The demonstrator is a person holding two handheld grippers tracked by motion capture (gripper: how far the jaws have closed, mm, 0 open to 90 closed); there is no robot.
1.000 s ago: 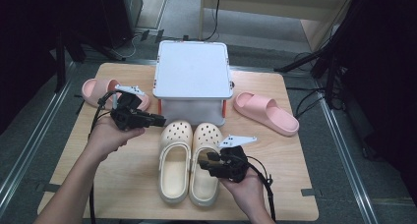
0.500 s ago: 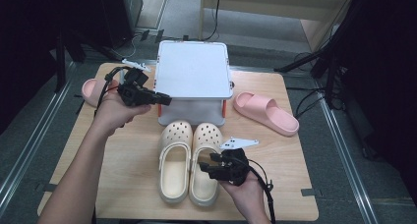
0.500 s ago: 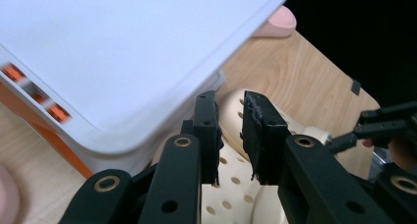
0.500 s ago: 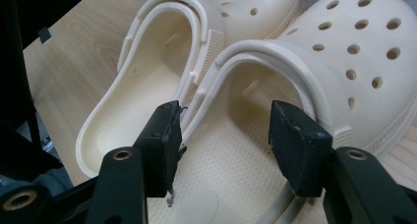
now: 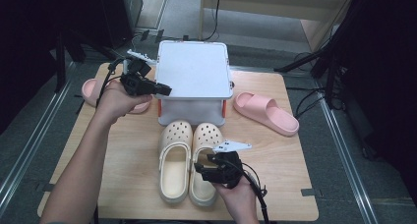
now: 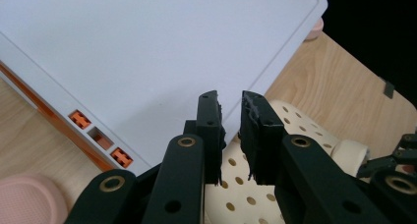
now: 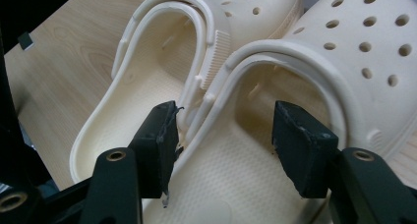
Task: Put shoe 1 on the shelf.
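My left claw (image 5: 164, 90) hangs at the left edge of the white box lid (image 5: 194, 69), jaws drawn nearly together with a thin gap and nothing between them; in the left gripper view the lid (image 6: 147, 52) sits beyond the tips, orange latches (image 6: 101, 138) along its side. My right claw (image 5: 200, 167) is low over the cream clogs (image 5: 189, 160) at the table's (image 5: 128, 150) near side, jaws spread wide over the two clogs' adjoining walls, where the heel straps (image 7: 211, 71) meet. One pink slide (image 5: 265, 112) lies right of the box, the other (image 5: 93, 89) left, behind my left hand (image 5: 115, 98).
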